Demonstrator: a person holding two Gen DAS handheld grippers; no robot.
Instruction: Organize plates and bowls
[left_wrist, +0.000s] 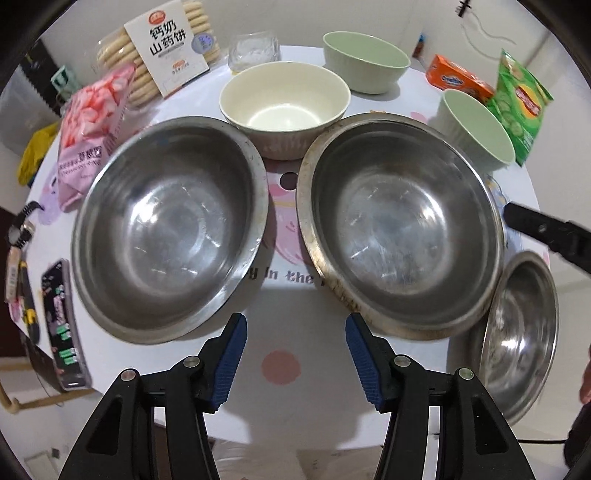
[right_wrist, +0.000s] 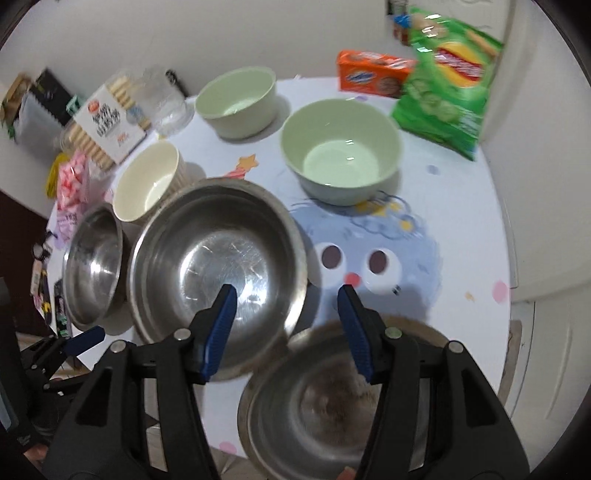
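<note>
We see the left claw (left_wrist: 295, 325) spread apart and gripping nothing, low in the frame, between two steel bowls: the left steel bowl (left_wrist: 170, 229) and the right steel bowl (left_wrist: 402, 229) on the tabletop (left_wrist: 280, 398). Only the right wrist view shows the right claw (right_wrist: 286, 295), also apart, above a blurred third steel bowl (right_wrist: 314, 406) at lower centre.

The round white tabletop (left_wrist: 284, 295), printed with cartoon figures, carries three steel bowls (left_wrist: 170, 229), a cream bowl (left_wrist: 284, 103), two green bowls (left_wrist: 365, 61), a biscuit pack (left_wrist: 162, 51), a pink sweets bag (left_wrist: 88, 129), an orange box (left_wrist: 458, 79), a green crisp bag (left_wrist: 517, 103) and a phone (left_wrist: 62, 325).
</note>
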